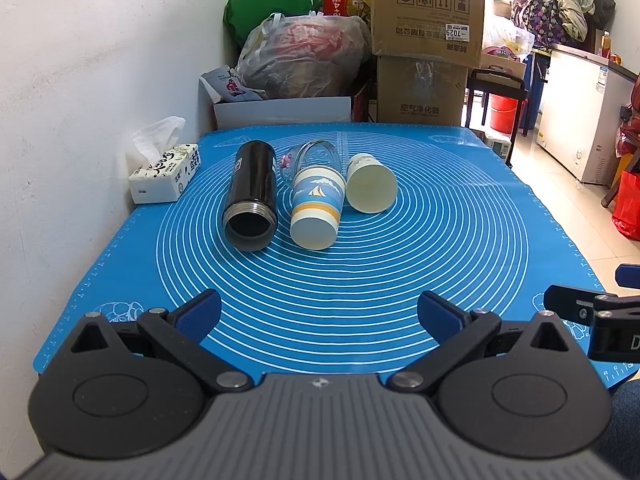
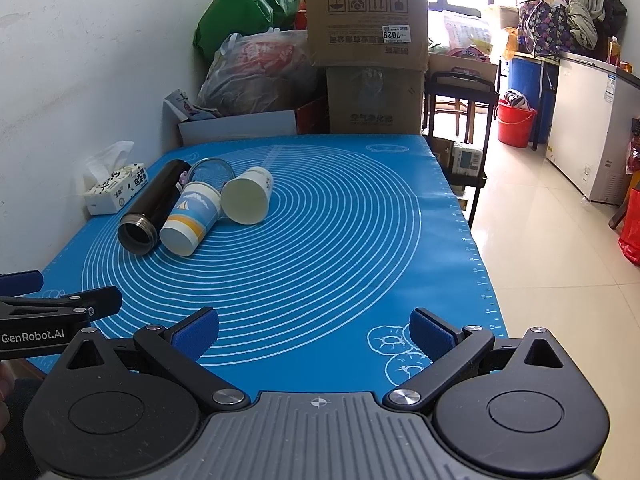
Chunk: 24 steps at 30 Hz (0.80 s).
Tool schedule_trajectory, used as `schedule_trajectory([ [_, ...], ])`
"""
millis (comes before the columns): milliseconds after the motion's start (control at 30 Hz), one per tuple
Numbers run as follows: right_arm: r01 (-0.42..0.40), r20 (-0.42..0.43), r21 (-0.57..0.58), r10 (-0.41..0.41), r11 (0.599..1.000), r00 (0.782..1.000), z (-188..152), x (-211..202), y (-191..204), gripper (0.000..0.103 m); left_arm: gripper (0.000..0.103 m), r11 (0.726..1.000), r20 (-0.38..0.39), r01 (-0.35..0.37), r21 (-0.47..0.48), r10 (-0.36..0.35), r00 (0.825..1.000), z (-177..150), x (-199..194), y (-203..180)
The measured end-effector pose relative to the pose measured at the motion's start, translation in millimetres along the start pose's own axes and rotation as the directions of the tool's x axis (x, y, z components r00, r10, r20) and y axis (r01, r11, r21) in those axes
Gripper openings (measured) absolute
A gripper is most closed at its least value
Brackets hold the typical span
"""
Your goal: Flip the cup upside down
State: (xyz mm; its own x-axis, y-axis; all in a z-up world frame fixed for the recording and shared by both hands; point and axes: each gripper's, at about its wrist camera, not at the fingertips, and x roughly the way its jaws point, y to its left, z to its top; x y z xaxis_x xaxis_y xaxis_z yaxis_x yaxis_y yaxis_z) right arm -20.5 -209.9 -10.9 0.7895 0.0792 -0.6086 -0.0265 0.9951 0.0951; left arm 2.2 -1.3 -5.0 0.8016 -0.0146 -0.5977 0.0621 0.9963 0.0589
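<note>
Several cups lie on their sides on the blue mat (image 1: 320,280). A black flask (image 1: 251,194) lies at the left, its open mouth toward me. A sailboat paper cup (image 1: 317,206) lies beside it, base toward me. A white paper cup (image 1: 370,184) lies at the right, mouth toward me. A clear glass (image 1: 316,156) lies behind them. The same cups show in the right wrist view: flask (image 2: 154,208), sailboat cup (image 2: 192,216), white cup (image 2: 246,196), glass (image 2: 212,170). My left gripper (image 1: 320,316) and right gripper (image 2: 314,330) are open and empty, well short of the cups.
A tissue box (image 1: 166,174) stands at the mat's left edge by the white wall. Cardboard boxes (image 1: 424,40) and plastic bags (image 1: 304,56) pile up behind the table. The table's right edge drops to a tiled floor (image 2: 560,260).
</note>
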Motion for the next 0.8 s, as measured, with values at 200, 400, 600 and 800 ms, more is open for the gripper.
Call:
schedule_trajectory([
  [200,-0.001,0.000,0.000,0.001,1.000,1.000,0.0,0.2,0.2,0.102,0.103,1.000,0.002,0.001,0.002,-0.001,1.000,0.4,-1.5,-0.8],
  [400,0.002,-0.001,-0.003,-0.002,1.000,1.000,0.9,-0.4,1.7,0.102,0.103,1.000,0.004,0.002,0.004,-0.002,1.000,2.0,-3.1,-0.6],
  [600,0.001,0.000,-0.005,-0.001,1.000,1.000,1.3,-1.1,2.7,0.102,0.103,1.000,0.006,0.002,0.007,-0.002,1.000,2.4,-3.6,-0.3],
  [800,0.001,0.001,-0.006,-0.001,1.000,1.000,1.2,-1.4,2.7,0.102,0.103,1.000,0.009,0.001,0.010,-0.002,1.000,1.6,-4.3,-0.2],
])
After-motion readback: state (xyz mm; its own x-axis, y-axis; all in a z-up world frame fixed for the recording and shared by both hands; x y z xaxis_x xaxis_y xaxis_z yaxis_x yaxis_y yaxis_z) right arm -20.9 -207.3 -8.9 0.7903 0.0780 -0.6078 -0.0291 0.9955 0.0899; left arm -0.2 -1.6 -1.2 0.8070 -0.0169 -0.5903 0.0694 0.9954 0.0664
